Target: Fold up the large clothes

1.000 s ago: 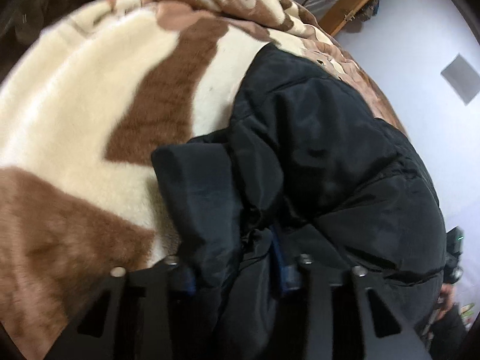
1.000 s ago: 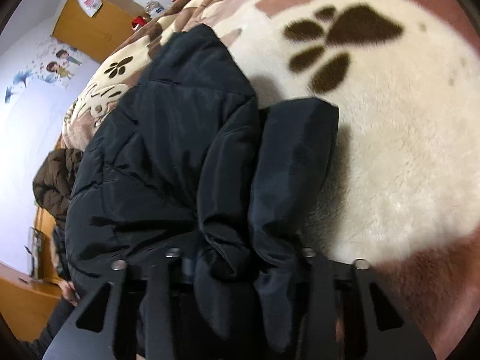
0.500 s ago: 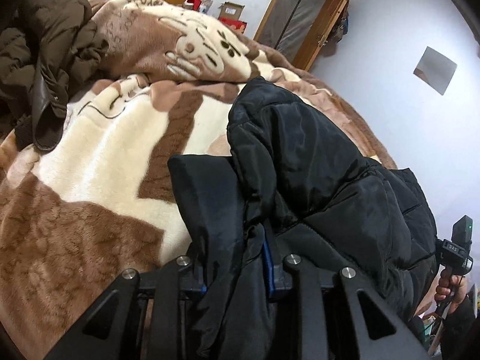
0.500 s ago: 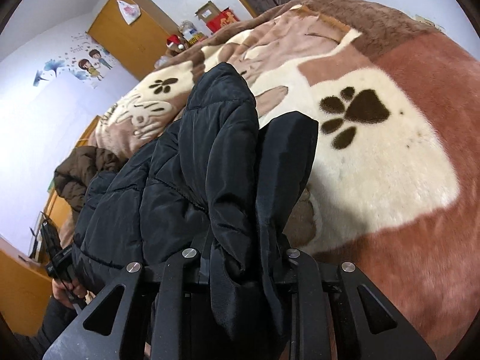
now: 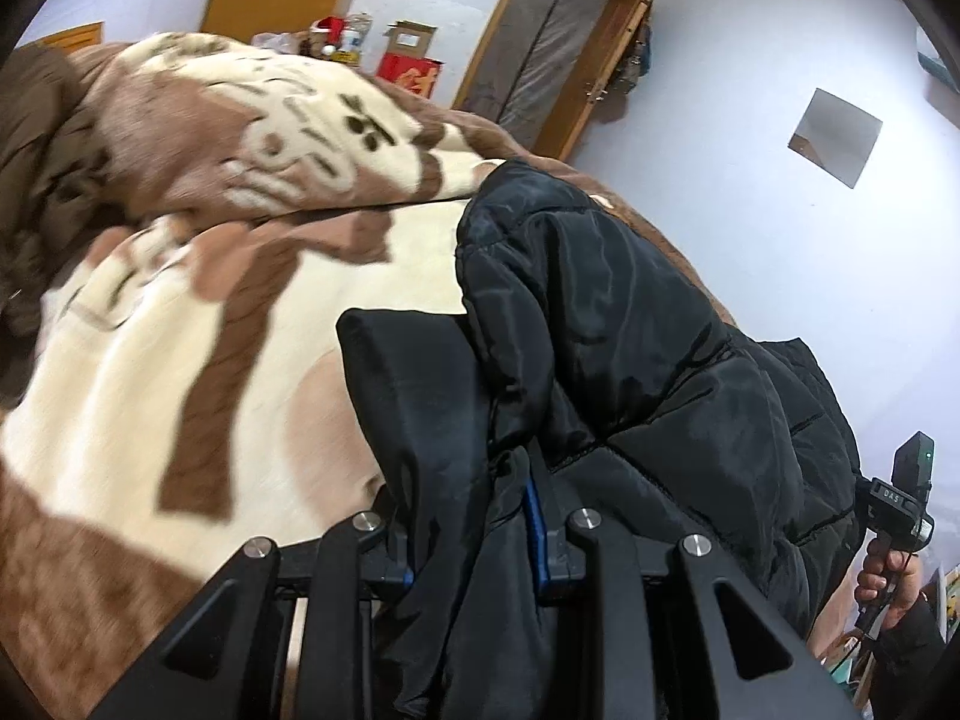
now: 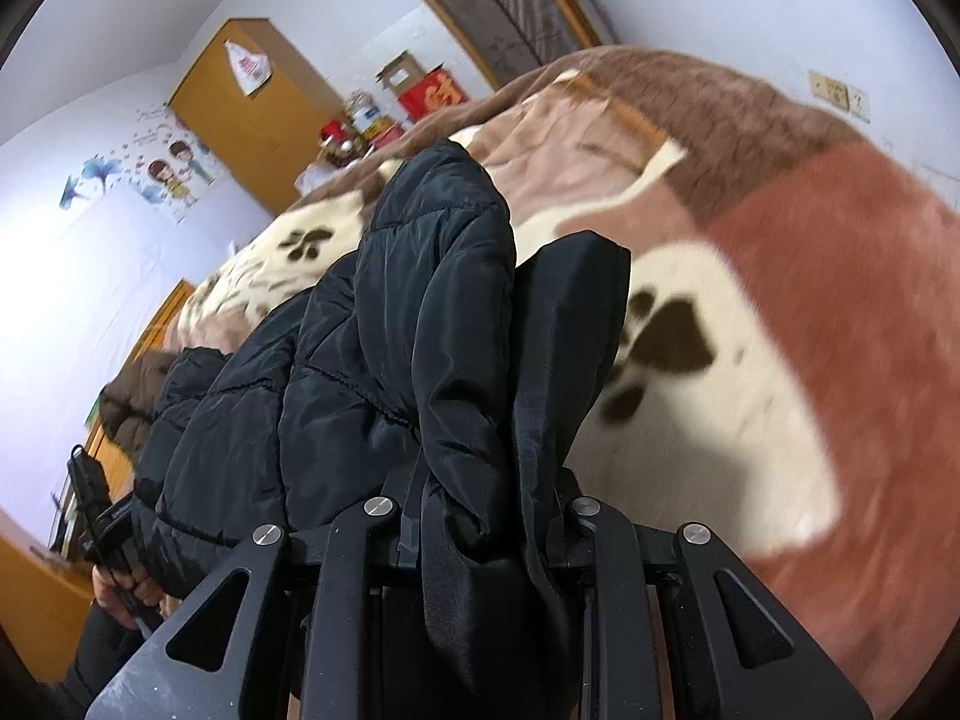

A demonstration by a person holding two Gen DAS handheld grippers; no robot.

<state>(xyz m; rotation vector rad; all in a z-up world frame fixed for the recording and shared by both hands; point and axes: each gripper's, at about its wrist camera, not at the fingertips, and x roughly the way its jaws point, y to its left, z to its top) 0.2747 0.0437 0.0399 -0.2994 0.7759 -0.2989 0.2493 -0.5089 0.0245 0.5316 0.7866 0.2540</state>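
left wrist view: the left tongs (image 5: 474, 534) are clenching a bunched fold of the black puffer jacket (image 5: 630, 360), with fabric spilling over both sides of the jaws. the jacket is hanging from the grip, its far part draping down toward the blanket (image 5: 180, 324) on the bed. off to the right, a hand (image 5: 888, 582) is gripping the handle of the other tool. beyond the bed a red box (image 5: 411, 75) is sitting near a wooden door (image 5: 540, 42).

in the right wrist view, the right tongs (image 6: 480, 516) are likewise clamping a thick fold of the same jacket. a strap is dangling between the jaws. the paw-print blanket is lying below, and a brown coat (image 6: 129, 399) is resting at the left, with a wardrobe (image 6: 252, 102) behind.
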